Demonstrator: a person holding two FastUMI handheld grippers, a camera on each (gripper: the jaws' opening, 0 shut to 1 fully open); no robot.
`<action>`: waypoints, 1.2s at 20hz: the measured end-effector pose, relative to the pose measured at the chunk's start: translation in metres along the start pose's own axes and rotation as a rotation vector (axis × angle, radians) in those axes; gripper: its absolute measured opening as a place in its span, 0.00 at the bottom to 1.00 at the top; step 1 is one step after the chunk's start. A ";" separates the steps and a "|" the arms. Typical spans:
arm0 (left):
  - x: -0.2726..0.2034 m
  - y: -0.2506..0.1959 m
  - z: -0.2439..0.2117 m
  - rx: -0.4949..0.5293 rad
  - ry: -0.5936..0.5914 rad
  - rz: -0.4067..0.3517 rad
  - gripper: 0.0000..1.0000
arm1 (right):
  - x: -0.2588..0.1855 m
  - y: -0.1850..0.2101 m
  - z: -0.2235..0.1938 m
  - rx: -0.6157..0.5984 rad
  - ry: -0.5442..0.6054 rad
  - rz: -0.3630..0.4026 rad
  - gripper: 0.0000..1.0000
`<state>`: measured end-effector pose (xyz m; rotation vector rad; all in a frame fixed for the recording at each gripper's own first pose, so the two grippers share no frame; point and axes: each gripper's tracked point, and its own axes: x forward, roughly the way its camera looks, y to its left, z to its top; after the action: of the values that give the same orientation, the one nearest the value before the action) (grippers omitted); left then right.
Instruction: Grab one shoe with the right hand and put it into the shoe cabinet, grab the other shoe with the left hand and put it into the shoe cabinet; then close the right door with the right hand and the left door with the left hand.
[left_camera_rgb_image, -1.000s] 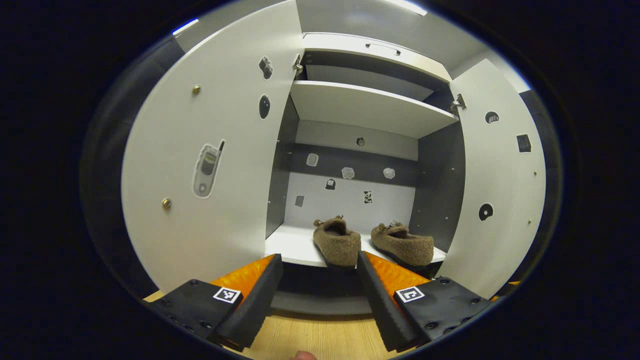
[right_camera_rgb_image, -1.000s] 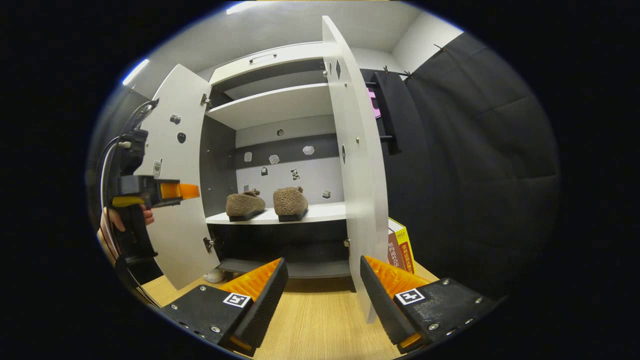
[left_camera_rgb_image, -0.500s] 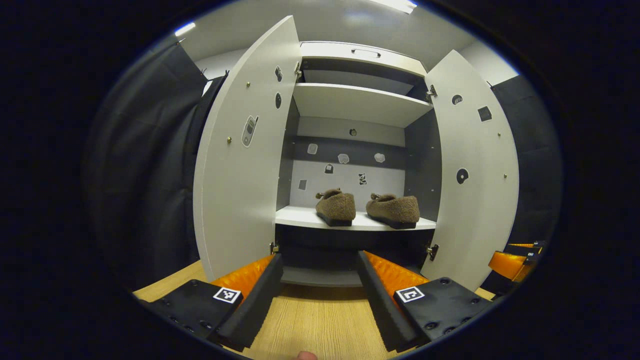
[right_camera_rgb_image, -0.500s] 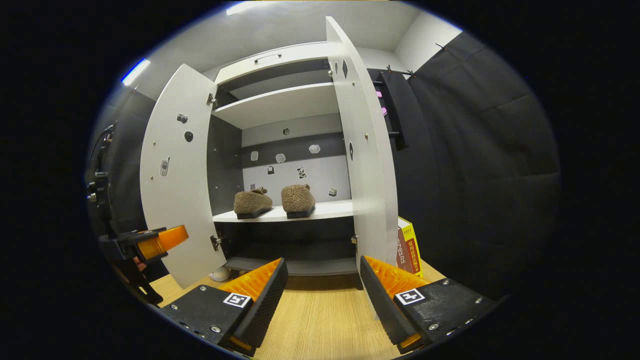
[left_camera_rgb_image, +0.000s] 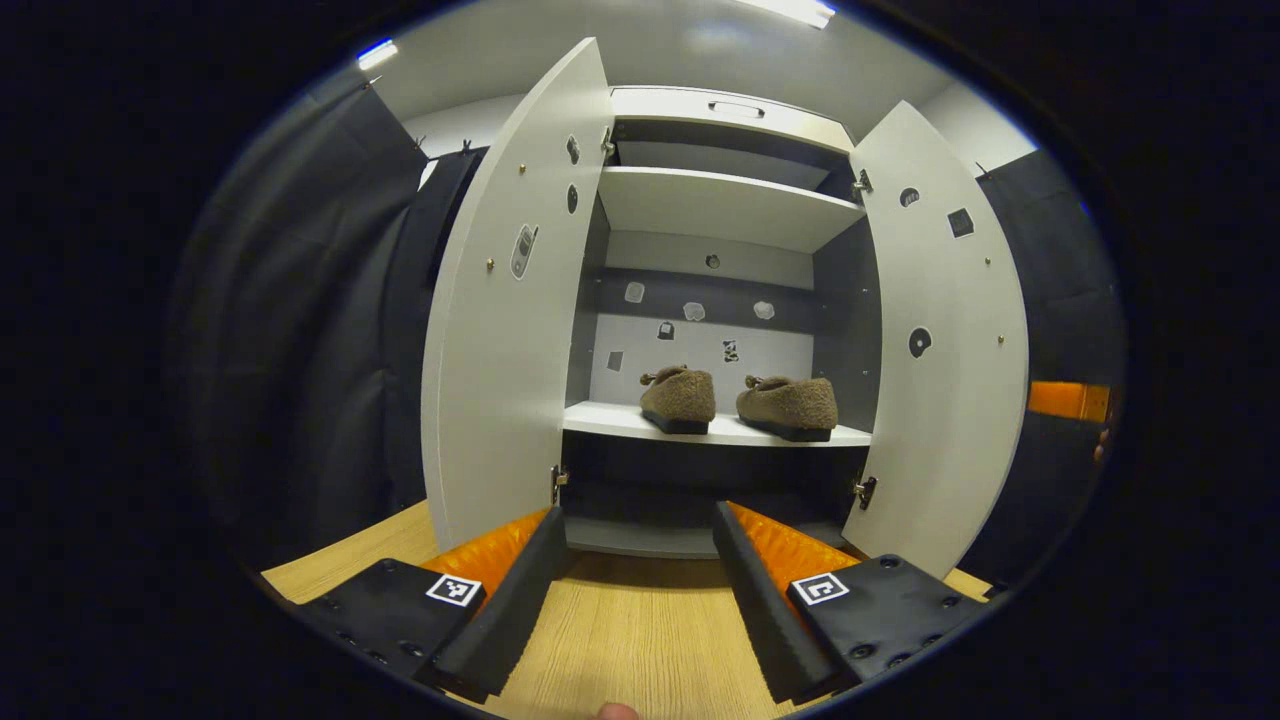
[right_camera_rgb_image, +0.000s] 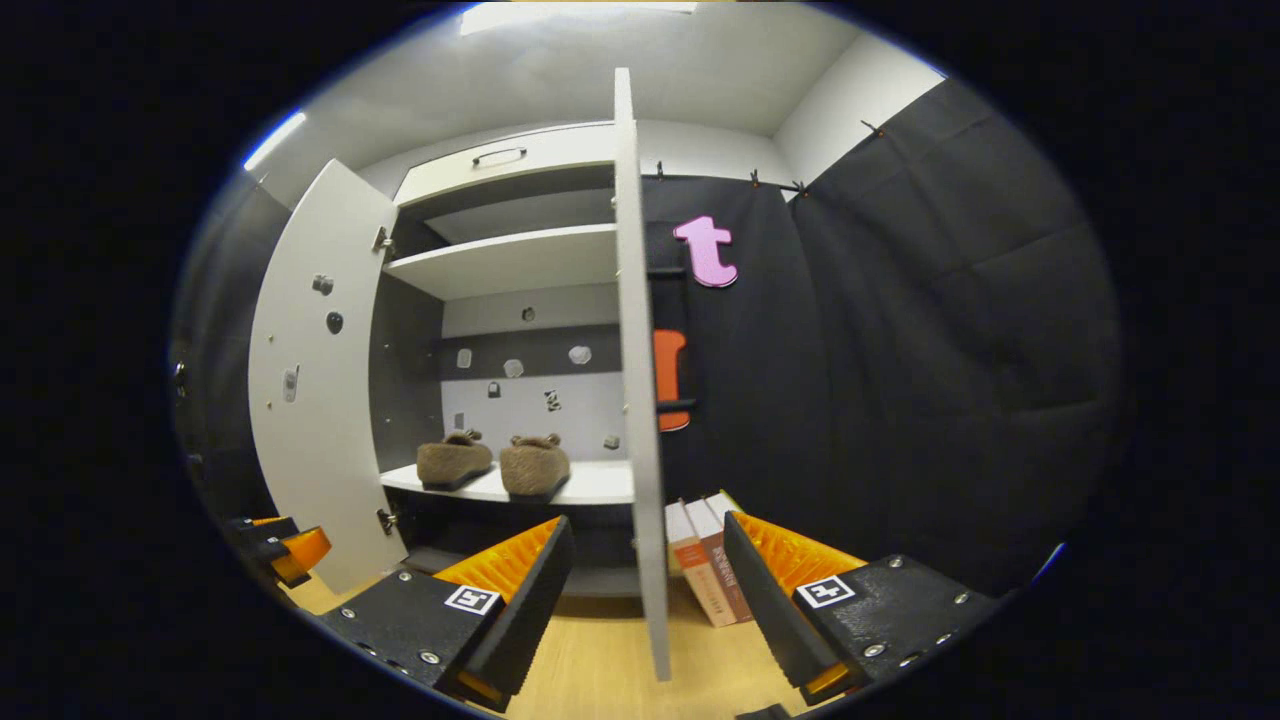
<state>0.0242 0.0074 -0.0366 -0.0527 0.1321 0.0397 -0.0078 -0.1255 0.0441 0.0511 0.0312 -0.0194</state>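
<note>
Inside — shoes (left_camera_rgb_image: 735, 403) heels outward

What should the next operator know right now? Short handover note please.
Left gripper: open, empty, over the wooden floor, facing the cabinet.
Right gripper: open, empty, its fingers either side of the right door's edge, not touching it.
Both brown shoes sit side by side on the lower shelf.
Done: both shoes placed.
Left: both doors are open. Close the right door with the right gripper, then the left door with the left.
Note: books stand on the floor beside the right door.
</note>
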 end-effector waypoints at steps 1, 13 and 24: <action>-0.001 0.000 0.000 0.001 -0.003 -0.001 0.97 | 0.007 -0.017 0.014 -0.004 -0.009 -0.028 0.92; -0.009 0.004 0.004 0.022 -0.016 0.000 0.97 | 0.081 -0.069 0.099 -0.134 -0.077 -0.102 0.92; -0.006 0.006 0.013 0.026 -0.023 0.008 0.97 | 0.077 -0.053 0.094 -0.095 -0.065 -0.079 0.87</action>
<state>0.0201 0.0138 -0.0236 -0.0262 0.1099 0.0463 0.0712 -0.1848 0.1331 -0.0458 -0.0307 -0.0984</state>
